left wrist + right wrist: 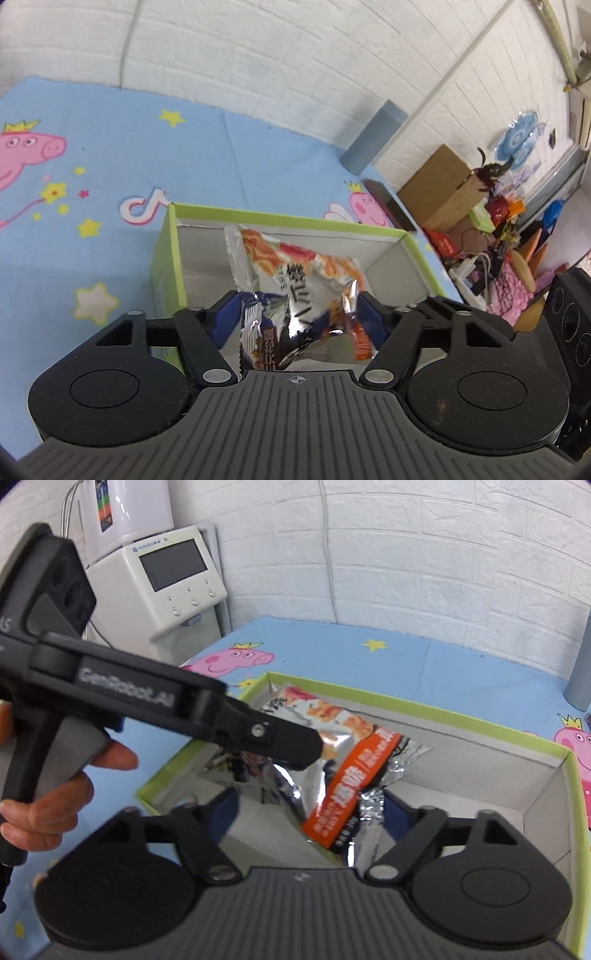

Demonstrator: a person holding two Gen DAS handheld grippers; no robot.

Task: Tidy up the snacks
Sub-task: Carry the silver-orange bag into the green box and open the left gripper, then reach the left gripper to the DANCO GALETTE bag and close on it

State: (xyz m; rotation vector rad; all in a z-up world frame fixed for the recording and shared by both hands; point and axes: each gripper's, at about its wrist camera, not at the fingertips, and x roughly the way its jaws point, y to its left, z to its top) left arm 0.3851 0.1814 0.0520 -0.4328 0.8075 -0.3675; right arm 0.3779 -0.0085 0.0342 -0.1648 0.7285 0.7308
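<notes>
A shiny snack packet (295,291) with orange and white print hangs over the green-rimmed cardboard box (166,258). My left gripper (295,314) is shut on the snack packet, blue pads pressing its sides. In the right wrist view the same packet (343,760) is held over the box (461,716) by the left gripper (295,749), seen from the side. My right gripper (306,808) is open just beneath the packet, its blue pads apart; the packet's lower end hangs between them.
The box sits on a blue cartoon-pig tablecloth (92,166). A grey-blue cylinder (373,136) stands by the white brick wall. Cardboard boxes and clutter (480,206) lie at right. A white appliance (166,579) stands behind the table's left corner.
</notes>
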